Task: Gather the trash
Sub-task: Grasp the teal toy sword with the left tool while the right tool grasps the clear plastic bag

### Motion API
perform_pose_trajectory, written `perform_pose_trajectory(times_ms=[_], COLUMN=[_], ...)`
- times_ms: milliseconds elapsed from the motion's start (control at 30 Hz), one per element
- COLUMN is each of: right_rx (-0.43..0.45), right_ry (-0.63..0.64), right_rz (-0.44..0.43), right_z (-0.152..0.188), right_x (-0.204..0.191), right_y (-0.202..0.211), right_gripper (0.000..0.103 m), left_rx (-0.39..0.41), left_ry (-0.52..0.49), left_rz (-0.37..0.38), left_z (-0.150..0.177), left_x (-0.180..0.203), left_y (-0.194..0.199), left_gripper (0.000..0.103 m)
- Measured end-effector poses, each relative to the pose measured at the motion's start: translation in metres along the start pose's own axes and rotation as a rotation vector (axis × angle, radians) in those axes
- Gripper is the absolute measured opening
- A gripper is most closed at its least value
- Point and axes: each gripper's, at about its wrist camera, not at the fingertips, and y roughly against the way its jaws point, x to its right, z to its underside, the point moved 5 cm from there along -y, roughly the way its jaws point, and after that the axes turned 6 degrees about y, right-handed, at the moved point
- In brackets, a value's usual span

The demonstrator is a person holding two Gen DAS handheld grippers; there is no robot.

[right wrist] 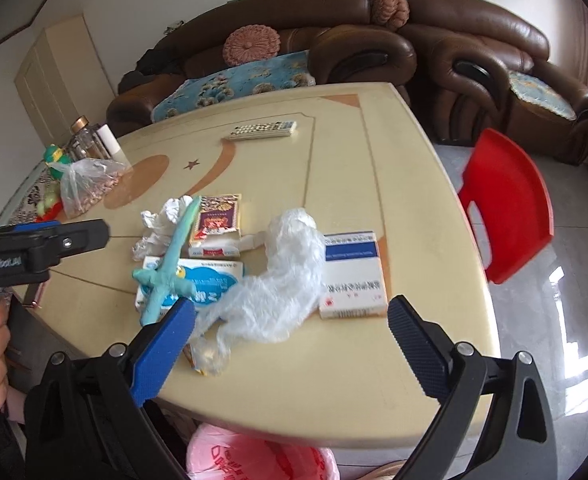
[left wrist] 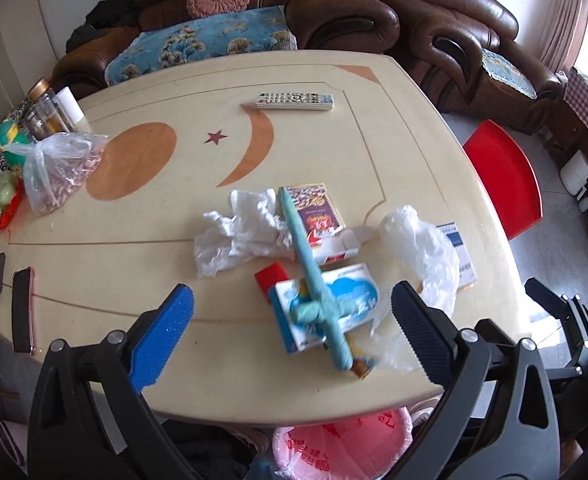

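Here both claws gape empty: left claw (left wrist: 292, 322) straddles the blue tissue pack (left wrist: 325, 312) ahead; right claw (right wrist: 292, 330) faces the crumpled plastic (right wrist: 278, 284). Pinch low, then drop into the pink-lined bin (right wrist: 254, 458) beneath the desk (right wrist: 353, 392).

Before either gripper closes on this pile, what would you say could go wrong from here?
1. The teal twisted strip lies across the blue-and-white box; lifting either may drag the other.
2. The clear plastic bag overlaps that box and a wrapper, so it could snag.
3. Both grippers are open over neighbouring items and might collide.
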Motion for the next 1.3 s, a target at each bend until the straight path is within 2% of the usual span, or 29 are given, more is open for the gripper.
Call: perform_pose_trajectory(times_ms=[100, 200, 333, 400, 700, 833, 967, 1133, 1233, 1300], right_rx=[0.008, -0.013, -0.092, -0.114, -0.229, -0.257, -0.278, -0.295, -0.308, -0.316], right_ry=[0.019, 0.015, -0.026, -0.046, -0.044, -0.06, -0.064, -0.07, -0.082, -0.094], right_rz=[-0.009, -0.061, -0.161, -0.193, -0.265, -0.33, -0.353, -0.365, -0.381, -0.394], right_z=[-0.008, -0.014, -0.016, -0.018, -0.019, -0.021, -0.022, -0.021, -0.019, -0.018], right_x=[0.0, -0.001, 0.0, 0.004, 0.007, 0.006, 0.003, 0.002, 0.004, 0.004], right_y=[-0.002, -0.012, -0.036, -0.046, -0.081, -0.089, -0.096, -0.103, -0.108, -0.111], right_gripper=[0.094, 0.094, 0.094, 0.094, 0.092, 0.086, 0.084, 0.08, 0.069, 0.067], left_rx=[-0.005, -0.039, -0.124, -0.174, -0.294, -0.335, -0.374, -0.402, -0.412, -0.417], left_ry=[-0.01, -0.013, -0.019, -0.017, 0.0, -0.005, 0.009, 0.023, 0.037, 0.044], left_rz=[-0.007, 0.007, 0.044, 0.062, 0.096, 0.094, 0.117, 0.112, 0.106, 0.112], left_z=[-0.013, -0.019, -0.024, -0.025, -0.024, -0.021, -0.02, -0.02, -0.021, -0.02], left_x=[0.005, 0.007, 0.015, 0.019, 0.024, 0.028, 0.03, 0.031, 0.03, 0.03], left_y=[-0.002, -0.01, -0.029, -0.041, -0.083, -0.099, -0.11, -0.126, -0.133, -0.136], left_gripper=[0.097, 0.097, 0.096, 0.09, 0.083, 0.077, 0.07, 0.069, 0.066, 0.065])
